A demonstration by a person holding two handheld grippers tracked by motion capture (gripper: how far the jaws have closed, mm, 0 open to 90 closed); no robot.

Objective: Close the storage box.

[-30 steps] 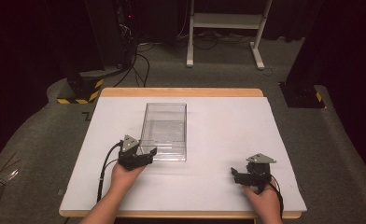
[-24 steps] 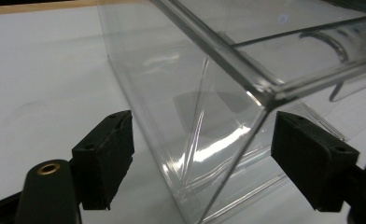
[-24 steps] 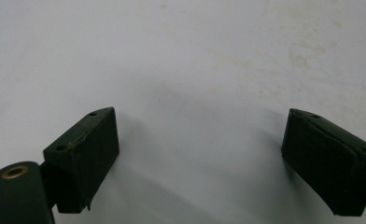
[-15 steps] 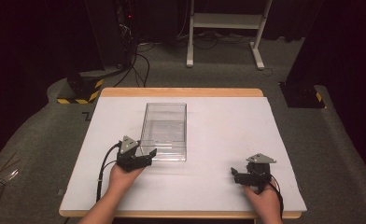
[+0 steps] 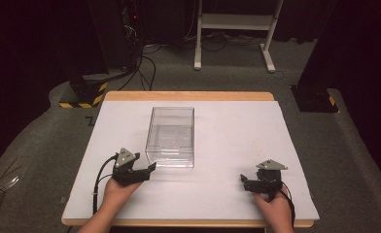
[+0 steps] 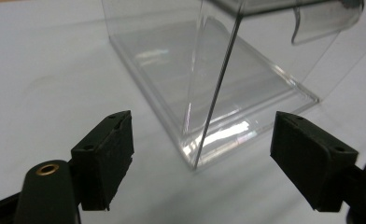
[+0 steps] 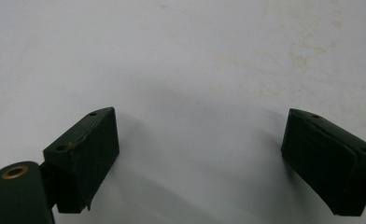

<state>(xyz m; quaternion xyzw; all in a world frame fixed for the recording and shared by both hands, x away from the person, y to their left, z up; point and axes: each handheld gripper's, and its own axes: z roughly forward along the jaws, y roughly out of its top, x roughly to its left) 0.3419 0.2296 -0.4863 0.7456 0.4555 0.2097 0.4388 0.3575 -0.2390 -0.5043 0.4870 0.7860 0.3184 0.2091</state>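
Note:
A clear plastic box [image 5: 171,136] stands empty on the white table top [image 5: 237,131], left of the middle. My left gripper [image 5: 148,170] lies just off the box's near left corner, pointing right, and is open. In the left gripper view that gripper [image 6: 202,154] has its jaws wide apart, and the box's near corner edge [image 6: 218,93] rises a little ahead of them, untouched. My right gripper [image 5: 244,180] rests near the table's front right, pointing left, open. In the right gripper view its jaws [image 7: 200,158] hold nothing, with bare white table between them.
Beyond the table's far wooden edge [image 5: 188,95], on the grey carpet, are a black rack with cables [image 5: 130,39], a white stand [image 5: 232,29] and a yellow-and-black striped base [image 5: 84,92]. A black post base [image 5: 315,99] sits at the far right.
My left gripper has drawn back a little, left and toward the person, away from the box's near left corner. The right gripper and the box have not moved.

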